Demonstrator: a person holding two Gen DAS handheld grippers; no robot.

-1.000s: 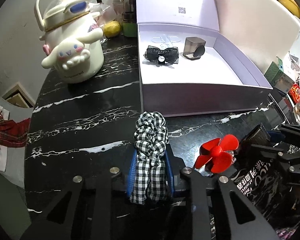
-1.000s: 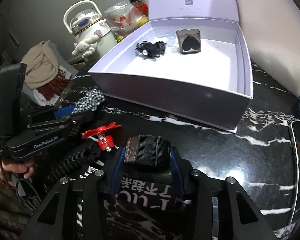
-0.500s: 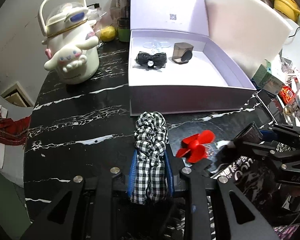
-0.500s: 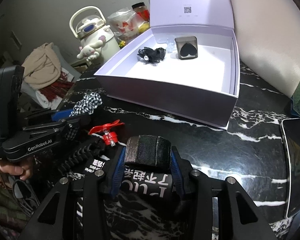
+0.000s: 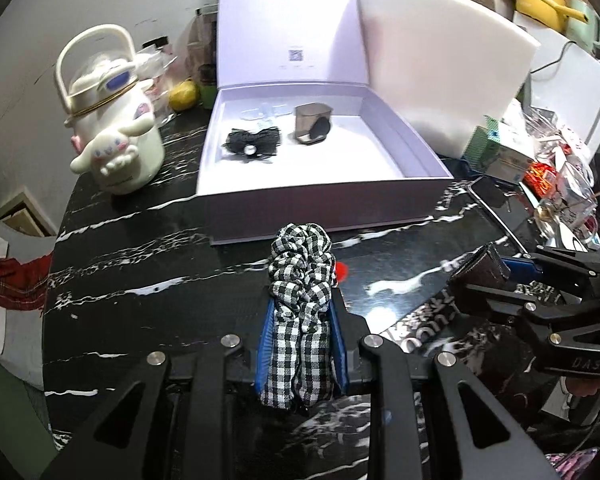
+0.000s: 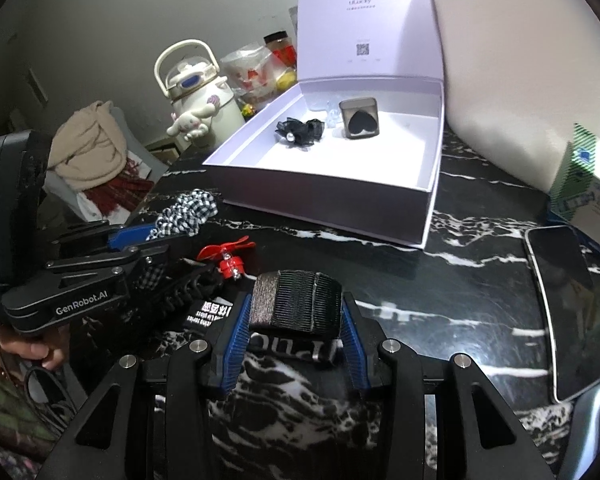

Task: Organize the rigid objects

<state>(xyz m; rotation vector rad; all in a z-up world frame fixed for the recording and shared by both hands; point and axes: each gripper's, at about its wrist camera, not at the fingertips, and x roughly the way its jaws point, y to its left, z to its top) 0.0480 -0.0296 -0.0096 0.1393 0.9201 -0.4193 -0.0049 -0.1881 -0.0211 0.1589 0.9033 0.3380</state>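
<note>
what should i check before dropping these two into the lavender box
1. Left gripper shut on the checked scrunchie: ok, blue pads press both sides.
2. Right gripper shut on the black ribbed band: ok, squeezed between the pads.
3. Lavender box open with its lid upright: ok.
4. Free floor inside the box: ok, the black bow and the heart case sit near the back, the front half is bare.
5. Both items high enough to clear the front wall: cannot tell.
6. Red clip on the counter clear of both grippers: cannot tell, it lies close between them.
</note>
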